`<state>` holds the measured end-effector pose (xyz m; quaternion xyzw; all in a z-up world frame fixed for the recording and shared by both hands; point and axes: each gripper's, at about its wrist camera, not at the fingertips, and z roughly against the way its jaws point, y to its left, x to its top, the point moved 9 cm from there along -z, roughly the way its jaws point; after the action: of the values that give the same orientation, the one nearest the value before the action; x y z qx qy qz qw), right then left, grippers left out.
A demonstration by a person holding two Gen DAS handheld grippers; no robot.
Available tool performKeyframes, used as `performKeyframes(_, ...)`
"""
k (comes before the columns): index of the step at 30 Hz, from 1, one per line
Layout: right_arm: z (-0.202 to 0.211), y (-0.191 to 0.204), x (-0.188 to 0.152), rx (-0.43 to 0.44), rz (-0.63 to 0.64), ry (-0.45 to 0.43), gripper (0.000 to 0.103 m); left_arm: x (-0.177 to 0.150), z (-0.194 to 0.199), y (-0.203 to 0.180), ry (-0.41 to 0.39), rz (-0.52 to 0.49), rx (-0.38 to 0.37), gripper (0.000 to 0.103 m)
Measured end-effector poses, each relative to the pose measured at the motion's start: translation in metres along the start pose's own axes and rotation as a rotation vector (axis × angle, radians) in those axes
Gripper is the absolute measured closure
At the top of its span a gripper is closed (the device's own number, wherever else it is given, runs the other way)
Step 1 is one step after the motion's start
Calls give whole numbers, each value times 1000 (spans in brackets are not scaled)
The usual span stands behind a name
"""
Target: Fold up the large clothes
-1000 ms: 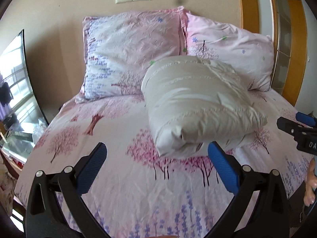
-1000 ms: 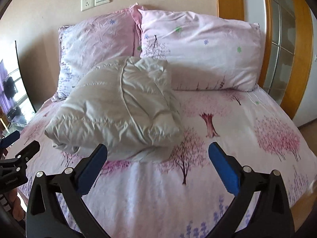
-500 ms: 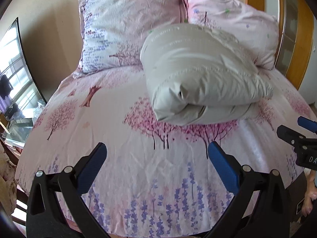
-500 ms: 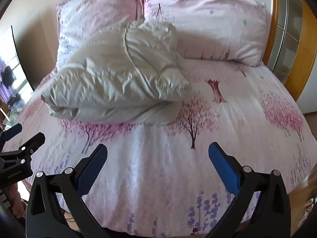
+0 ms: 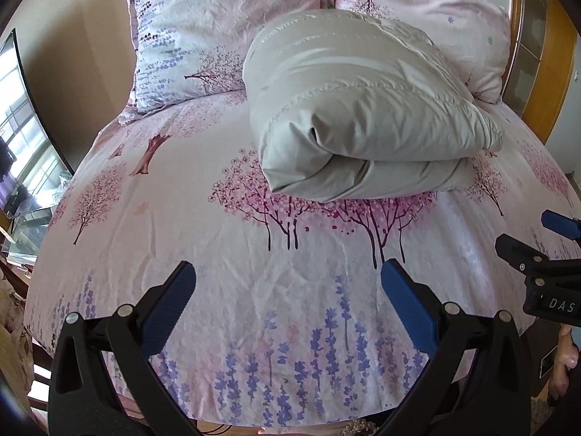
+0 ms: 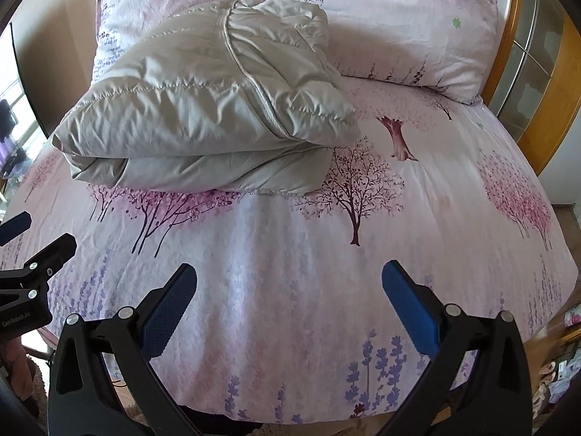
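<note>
**Jacket folded – check the bundle before walking off**

The pale grey quilted puffer jacket (image 5: pixel 363 109) lies as a thick folded bundle on the pink tree-print bedsheet (image 5: pixel 254 254), near the head edge of the bed, its back touching the two pink floral pillows (image 6: pixel 381 29). The upper layer overhangs the lower one on the side toward the bed's foot edge.

The left gripper (image 5: pixel 287 294) has its blue pads spread wide w/ nothing between them, over the foot edge of the bed. The right gripper (image 6: pixel 288 290) is the same – fingers apart, empty, well clear of the jacket.

Judging by this, the fold looks done, or nearly. To finish well: approach low from the foot edge, press the puffy top layer down to push air out, and square the overhanging lip w/ the layer below. Slick fabric may spring open, so pinch both layers together, not just the top.
</note>
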<state>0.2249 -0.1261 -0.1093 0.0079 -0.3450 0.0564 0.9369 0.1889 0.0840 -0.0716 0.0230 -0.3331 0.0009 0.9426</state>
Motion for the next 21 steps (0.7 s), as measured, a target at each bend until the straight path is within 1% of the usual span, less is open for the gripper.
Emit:
performKeyframes(3, -1, 0, -2, -4, 3, 10, 1, -2, -2, -1, 16, -1, -5, 2)
performKeyframes(10, -4, -2, -3, -26, 17, 23, 1, -8, -7, 3, 46, 0, 14, 2)
performKeyframes(21, -7, -3, -4, -23, 15, 31, 1, -11, -12, 3, 62, 0, 5, 2)
